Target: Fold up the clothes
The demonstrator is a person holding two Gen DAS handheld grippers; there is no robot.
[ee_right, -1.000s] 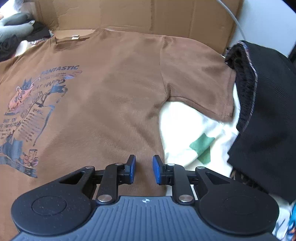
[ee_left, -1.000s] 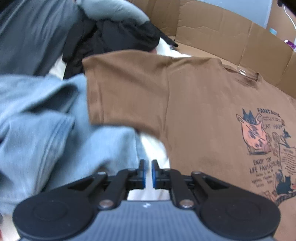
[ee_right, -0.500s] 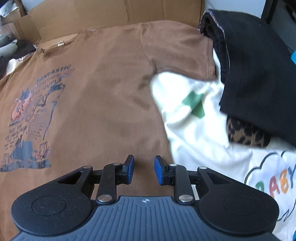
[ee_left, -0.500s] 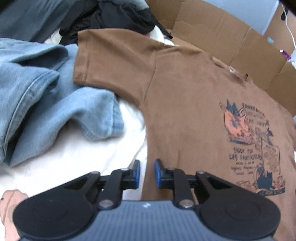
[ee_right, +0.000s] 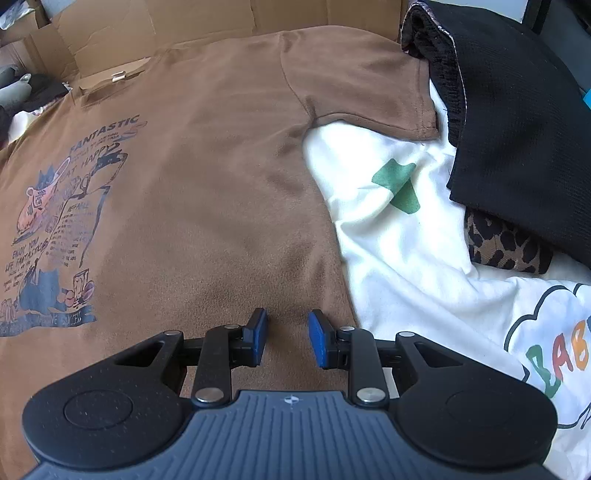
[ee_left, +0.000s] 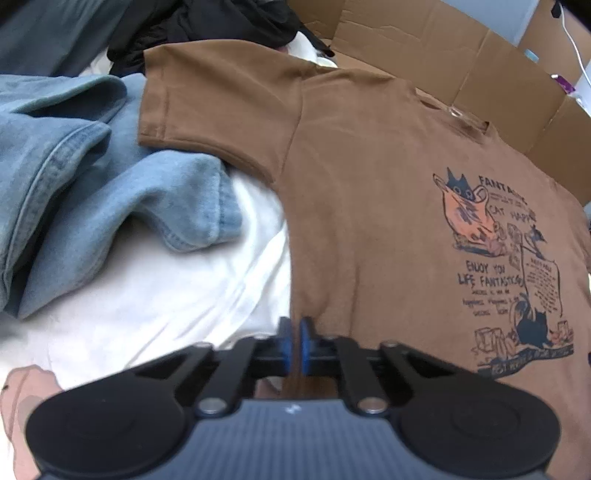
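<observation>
Brown tee (ee_left: pixel 369 192) (ee_right: pixel 207 192), soft matte knit, lies flat and face up on a white sheet (ee_left: pixel 155 295) (ee_right: pixel 406 258), its navy-and-orange cat print (ee_left: pixel 509 266) (ee_right: pixel 55 236) showing. Left hand-held gripper (ee_left: pixel 294 345): blue pads pressed together on the tee's side edge at 6 o'clock, pinching brown cloth. Right hand-held gripper (ee_right: pixel 287 338): pads apart, low over the tee's opposite side near the hem, holding nothing. Faded denim (ee_left: pixel 92 177), rumpled with stitched seams, lies at 9 o'clock under one sleeve. Black ribbed knit (ee_right: pixel 517 122) at 2 o'clock touches the other sleeve. Creased cardboard (ee_left: pixel 498 74) (ee_right: pixel 184 33) stands at 12 o'clock.
</observation>
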